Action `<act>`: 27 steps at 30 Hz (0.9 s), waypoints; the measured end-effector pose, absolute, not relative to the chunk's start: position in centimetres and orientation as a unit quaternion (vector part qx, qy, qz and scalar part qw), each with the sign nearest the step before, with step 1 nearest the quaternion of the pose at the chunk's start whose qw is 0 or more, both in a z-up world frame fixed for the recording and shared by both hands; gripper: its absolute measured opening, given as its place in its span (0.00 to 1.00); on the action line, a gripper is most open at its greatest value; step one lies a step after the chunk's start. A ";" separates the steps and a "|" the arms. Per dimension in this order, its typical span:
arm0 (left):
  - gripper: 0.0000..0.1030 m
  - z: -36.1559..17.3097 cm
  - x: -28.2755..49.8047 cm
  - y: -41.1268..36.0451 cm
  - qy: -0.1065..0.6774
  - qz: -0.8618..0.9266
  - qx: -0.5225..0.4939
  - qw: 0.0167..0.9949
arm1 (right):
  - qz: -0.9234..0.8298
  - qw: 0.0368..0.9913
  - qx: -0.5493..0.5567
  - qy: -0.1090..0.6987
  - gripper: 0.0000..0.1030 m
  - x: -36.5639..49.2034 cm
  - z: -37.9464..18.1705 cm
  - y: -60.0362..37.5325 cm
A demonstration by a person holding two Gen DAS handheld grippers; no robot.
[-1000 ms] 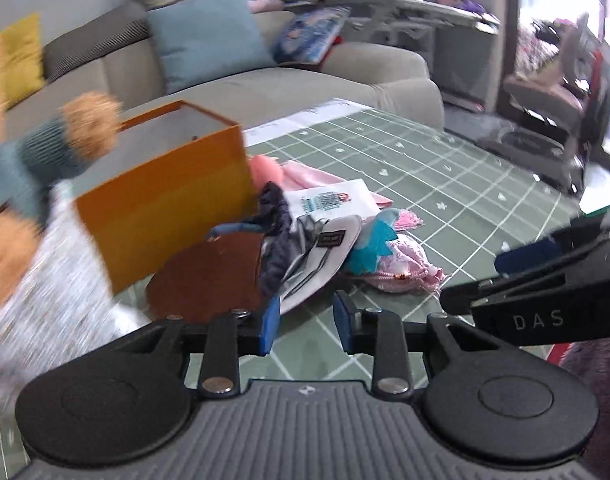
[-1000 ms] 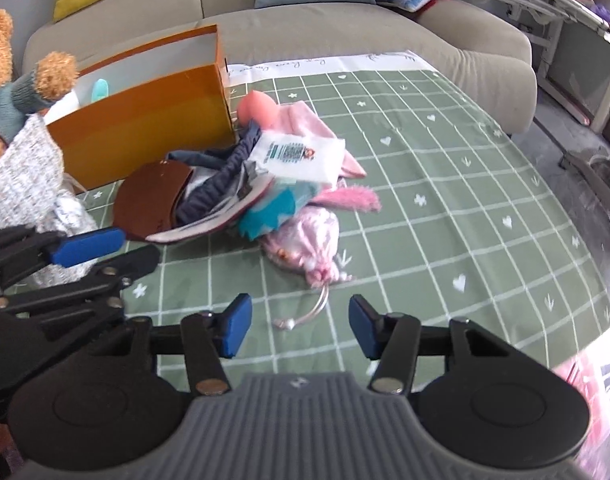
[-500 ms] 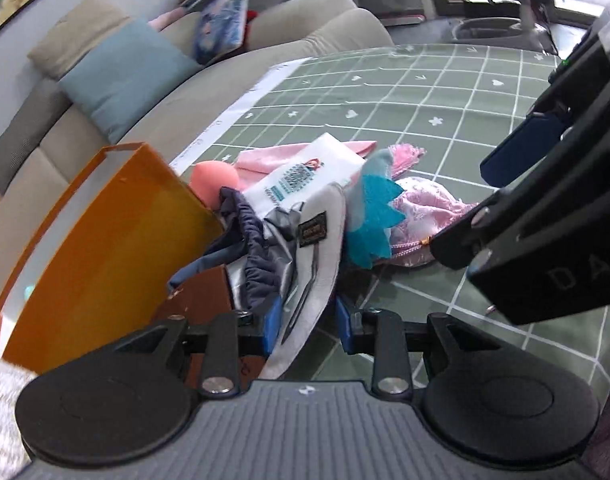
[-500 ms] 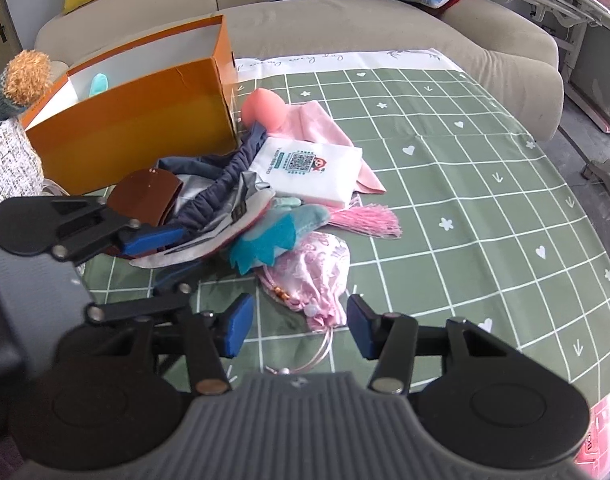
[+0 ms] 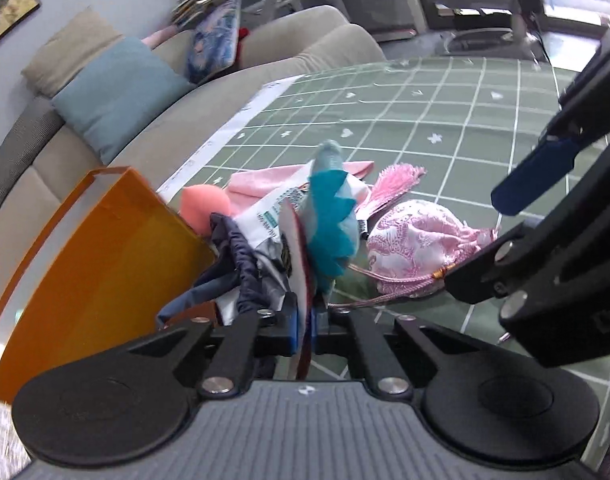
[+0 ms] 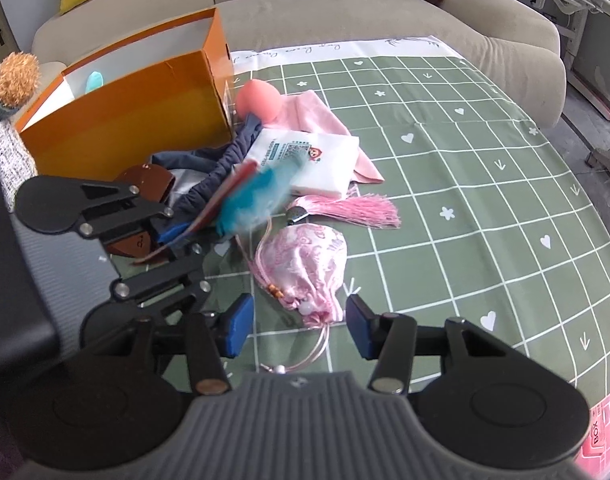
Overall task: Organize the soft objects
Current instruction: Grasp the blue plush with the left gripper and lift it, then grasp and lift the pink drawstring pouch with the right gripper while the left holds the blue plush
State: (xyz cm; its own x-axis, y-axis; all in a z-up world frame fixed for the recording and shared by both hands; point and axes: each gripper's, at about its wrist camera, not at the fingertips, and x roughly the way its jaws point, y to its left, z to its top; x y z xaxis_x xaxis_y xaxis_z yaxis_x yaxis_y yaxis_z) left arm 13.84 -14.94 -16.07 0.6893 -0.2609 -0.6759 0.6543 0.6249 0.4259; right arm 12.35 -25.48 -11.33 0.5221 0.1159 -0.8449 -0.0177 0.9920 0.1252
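A pile of soft things lies on the green grid mat beside an open orange box. My left gripper is shut on the brim of a grey-and-red cap and tilts it up on edge; a teal plush toy rides on it. The cap and teal toy also show in the right wrist view. My right gripper is open, its jaws either side of the drawstring end of a pink satin pouch.
A white tissue pack, a pink cloth, a peach ball, a pink tassel and dark blue fabric lie in the pile. A teddy bear's arm is at far left. A sofa lies behind.
My left gripper closed on the cap's brim and lifted it up on edge, carrying the teal toy. My right gripper moved forward to straddle the pink pouch's drawstring end.
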 end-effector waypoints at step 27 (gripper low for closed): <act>0.05 -11.1 7.7 -4.7 0.448 -0.174 0.106 0.871 | 0.067 0.866 -0.007 0.496 0.62 15.3 -13.3 -23.7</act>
State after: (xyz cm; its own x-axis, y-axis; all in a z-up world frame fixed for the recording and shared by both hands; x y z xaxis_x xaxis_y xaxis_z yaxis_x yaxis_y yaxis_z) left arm 7.70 -4.74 -11.13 0.5389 -0.2073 -0.8165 0.3972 0.9173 0.0293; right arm 15.30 -23.75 -13.30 0.4986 0.1097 -0.8599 -0.1233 0.9908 0.0550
